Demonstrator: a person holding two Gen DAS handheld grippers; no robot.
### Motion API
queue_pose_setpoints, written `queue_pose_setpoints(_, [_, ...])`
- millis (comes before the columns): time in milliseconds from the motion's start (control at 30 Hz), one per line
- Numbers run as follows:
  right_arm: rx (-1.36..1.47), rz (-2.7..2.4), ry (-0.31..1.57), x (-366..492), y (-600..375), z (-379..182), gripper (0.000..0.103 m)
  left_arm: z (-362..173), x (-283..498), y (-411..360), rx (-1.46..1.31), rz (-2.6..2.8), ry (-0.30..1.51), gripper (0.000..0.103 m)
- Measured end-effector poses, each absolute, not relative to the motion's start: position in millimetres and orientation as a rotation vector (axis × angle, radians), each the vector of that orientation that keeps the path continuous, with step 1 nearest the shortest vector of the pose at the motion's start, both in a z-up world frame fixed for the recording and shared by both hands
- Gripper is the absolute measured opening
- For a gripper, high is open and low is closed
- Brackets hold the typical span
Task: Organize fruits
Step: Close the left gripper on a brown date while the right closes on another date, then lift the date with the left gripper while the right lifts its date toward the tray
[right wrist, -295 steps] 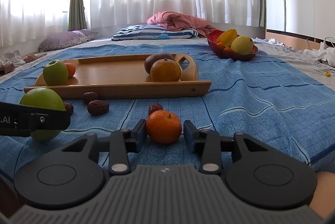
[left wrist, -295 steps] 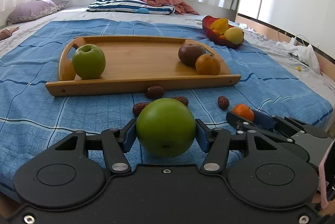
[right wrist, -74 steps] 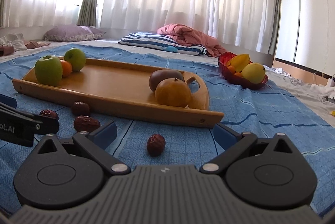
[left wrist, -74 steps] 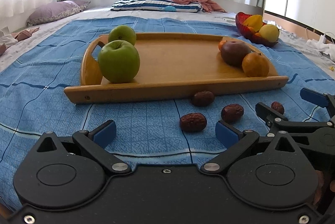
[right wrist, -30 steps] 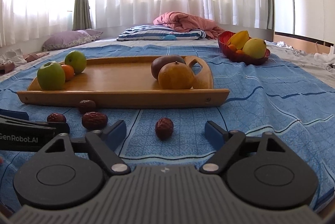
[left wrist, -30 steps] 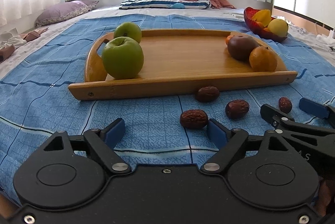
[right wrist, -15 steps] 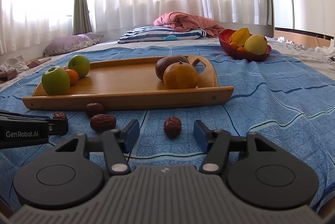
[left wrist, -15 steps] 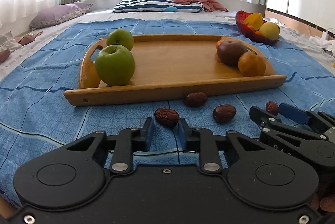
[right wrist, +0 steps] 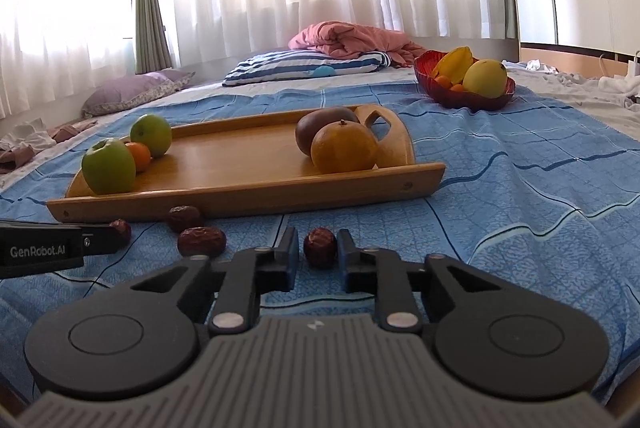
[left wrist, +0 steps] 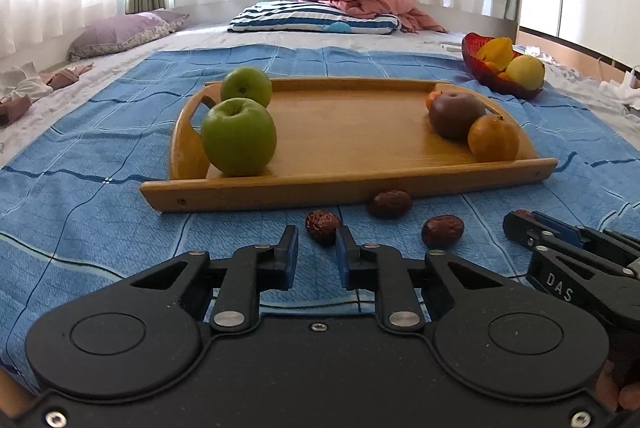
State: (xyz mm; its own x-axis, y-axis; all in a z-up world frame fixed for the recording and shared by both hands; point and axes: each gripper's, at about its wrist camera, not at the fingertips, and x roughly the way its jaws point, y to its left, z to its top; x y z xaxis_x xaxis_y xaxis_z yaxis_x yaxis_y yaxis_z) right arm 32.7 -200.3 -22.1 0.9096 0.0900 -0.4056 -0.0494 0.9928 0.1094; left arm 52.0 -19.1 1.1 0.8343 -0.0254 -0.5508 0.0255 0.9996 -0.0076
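Note:
A wooden tray (left wrist: 348,184) (right wrist: 248,194) lies on the blue bedspread and holds two green apples (left wrist: 239,136), a small orange (right wrist: 138,157), a brown fruit (left wrist: 454,115) and a big orange (right wrist: 344,147). Several red dates lie in front of it. My left gripper (left wrist: 317,242) is shut on one date (left wrist: 322,221) at its fingertips. My right gripper (right wrist: 318,246) is shut on another date (right wrist: 319,246). Two more dates (left wrist: 390,204) (left wrist: 442,230) lie loose between the grippers. The right gripper also shows in the left wrist view (left wrist: 532,224).
A red bowl (right wrist: 460,96) with yellow fruit stands at the back right of the bedspread. Pillows (left wrist: 312,18) and a pink blanket (left wrist: 360,0) lie at the far end. The bed's front edge is just below the grippers.
Both grippers have closed from wide open, each onto a date on the bedspread. The apple and small orange held earlier are on the tray.

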Motion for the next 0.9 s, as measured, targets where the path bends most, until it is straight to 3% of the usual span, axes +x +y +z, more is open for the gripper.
queue_pose_setpoints(100, [0.101,0.079,0.425,33,-198,-22,0.021,0,55,-17,-0.013,-0.032,0.591,0.023])
queue_pose_setpoints(167, [0.102,0.089,0.425,34,-195,-21,0.021,-1,56,-16,-0.018,-0.032,0.588,0.035])
queue_pose_setpoints(333, [0.095,0.115,0.423,36,-187,-21,0.02,-3,62,-14,-0.02,-0.043,0.584,0.04])
queue_pose_setpoints(900, [0.077,0.149,0.436,45,-169,-22,0.021,-10,78,-13,-0.031,-0.04,0.584,0.035])
